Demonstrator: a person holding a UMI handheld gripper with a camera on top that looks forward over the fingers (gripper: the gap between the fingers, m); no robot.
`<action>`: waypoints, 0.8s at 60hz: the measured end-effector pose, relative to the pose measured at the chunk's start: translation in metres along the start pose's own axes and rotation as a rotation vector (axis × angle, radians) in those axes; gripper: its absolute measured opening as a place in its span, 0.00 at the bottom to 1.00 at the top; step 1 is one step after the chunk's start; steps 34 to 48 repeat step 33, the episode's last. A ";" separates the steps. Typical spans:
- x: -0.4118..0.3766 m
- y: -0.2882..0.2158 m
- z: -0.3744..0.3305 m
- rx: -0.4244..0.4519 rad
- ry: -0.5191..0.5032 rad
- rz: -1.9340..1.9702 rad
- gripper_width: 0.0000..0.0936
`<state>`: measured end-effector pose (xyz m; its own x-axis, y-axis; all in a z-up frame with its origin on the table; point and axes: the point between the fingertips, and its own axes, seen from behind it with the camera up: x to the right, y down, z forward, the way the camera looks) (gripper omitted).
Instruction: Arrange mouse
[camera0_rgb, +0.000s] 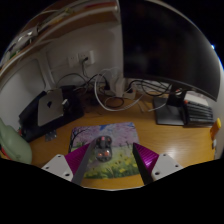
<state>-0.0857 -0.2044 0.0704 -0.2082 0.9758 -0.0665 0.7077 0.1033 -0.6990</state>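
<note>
Two of my fingers (141, 157) reached forward over a wooden desk (170, 138), spread apart, and the mouse (103, 151) sat between them on a floral mouse pad (104, 140) with a gap on each side. Beyond it lay tangled cables (118, 92) and a dark monitor (166, 45).

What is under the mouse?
The mouse sits on a colourful mouse pad lying on the wooden desk. The gripper fingers are around it. The pad's picture beneath the mouse is hidden.
</note>
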 end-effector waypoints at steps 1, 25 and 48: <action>0.005 -0.002 -0.011 -0.006 0.004 0.002 0.91; 0.089 0.023 -0.175 -0.062 0.098 0.011 0.91; 0.104 0.030 -0.182 -0.065 0.126 0.025 0.91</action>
